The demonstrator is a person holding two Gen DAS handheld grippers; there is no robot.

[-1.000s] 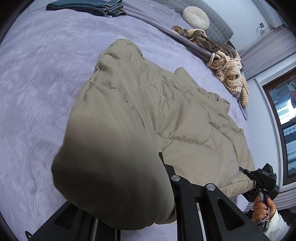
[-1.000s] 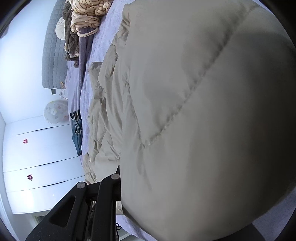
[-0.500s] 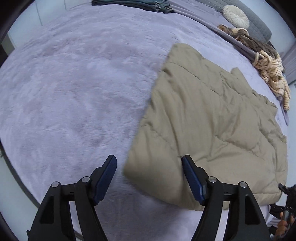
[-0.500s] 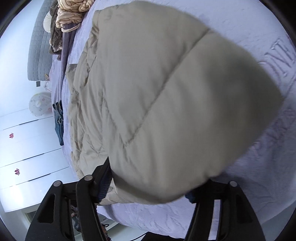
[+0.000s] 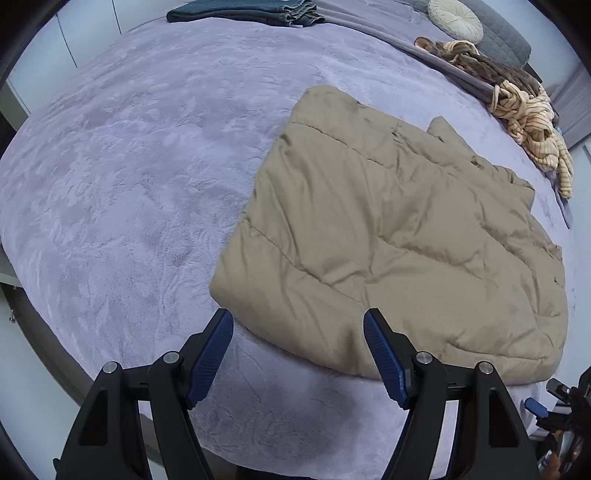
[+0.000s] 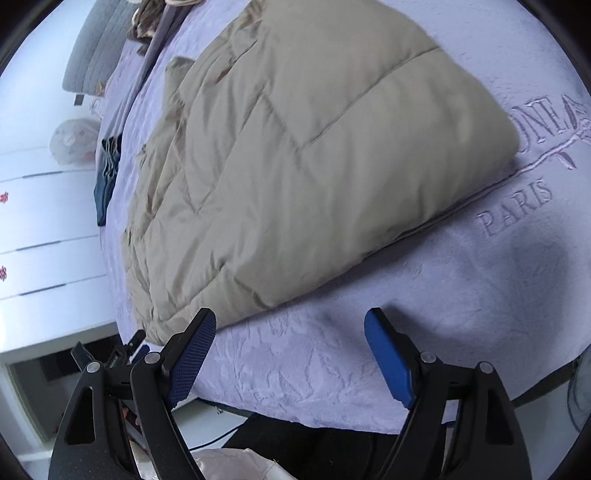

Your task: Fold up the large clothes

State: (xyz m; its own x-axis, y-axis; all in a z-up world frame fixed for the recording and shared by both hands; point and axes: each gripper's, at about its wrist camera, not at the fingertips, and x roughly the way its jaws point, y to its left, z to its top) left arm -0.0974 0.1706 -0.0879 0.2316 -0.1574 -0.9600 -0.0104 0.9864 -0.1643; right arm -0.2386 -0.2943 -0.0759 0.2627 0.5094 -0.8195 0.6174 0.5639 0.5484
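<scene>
A beige quilted puffer coat (image 5: pixel 388 236) lies folded flat on the lilac bedspread (image 5: pixel 129 177). It also fills the upper middle of the right wrist view (image 6: pixel 295 166). My left gripper (image 5: pixel 297 354) is open and empty, just short of the coat's near edge. My right gripper (image 6: pixel 290 356) is open and empty, hovering over the bedspread (image 6: pixel 443 295) in front of the coat's other end. The right gripper shows at the left wrist view's bottom right (image 5: pixel 561 402), and the left one at the right wrist view's lower left (image 6: pixel 122 354).
Folded jeans (image 5: pixel 243 11) lie at the far side of the bed. A pile of striped and brown clothes (image 5: pixel 517 96) and a round cushion (image 5: pixel 456 18) lie by the grey headboard (image 6: pixel 96 48). White drawers (image 6: pixel 37 236) stand beside the bed.
Both grippers have let go of the coat and opened. The coat end they held has dropped flat onto the bed, and both grippers have pulled back toward the bed's near edge.
</scene>
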